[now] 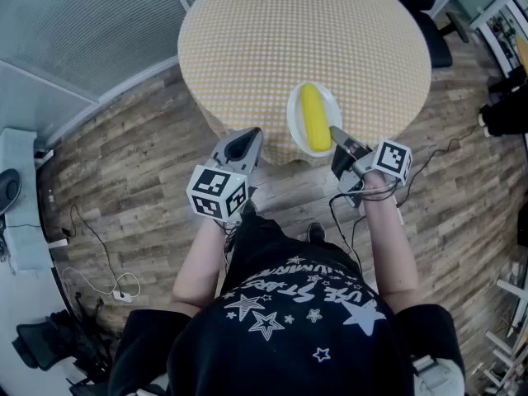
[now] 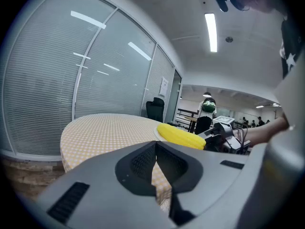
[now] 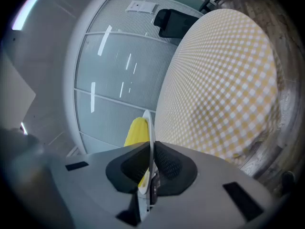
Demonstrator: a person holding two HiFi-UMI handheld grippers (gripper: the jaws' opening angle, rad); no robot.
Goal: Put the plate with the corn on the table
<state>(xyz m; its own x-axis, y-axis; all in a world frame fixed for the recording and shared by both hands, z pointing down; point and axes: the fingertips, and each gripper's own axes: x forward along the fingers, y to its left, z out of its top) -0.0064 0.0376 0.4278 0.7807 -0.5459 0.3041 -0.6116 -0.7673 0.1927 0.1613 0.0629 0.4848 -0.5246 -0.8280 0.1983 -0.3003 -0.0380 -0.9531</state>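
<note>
The right hand-held gripper (image 1: 337, 137) is clamping the near rim of the white plate (image 1: 292, 114), apparently keeping it level so the corn (image 1: 313, 119) is not rolling off. The plate is sitting over the near edge of the checked worktop (image 1: 305, 31), but I cannot tell whether it is resting there. The left hand-held gripper (image 1: 247, 136), jaws together and empty, is hovering beside it, probably to stay out of the way.

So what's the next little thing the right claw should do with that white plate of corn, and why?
Probably ease the right claw forward and down until the round white plate rests flat on the table with the yellow checked cloth. The claw is clamped on the plate's rim, the yellow corn cob lies on it, and the plate is at the table's near edge.
</note>
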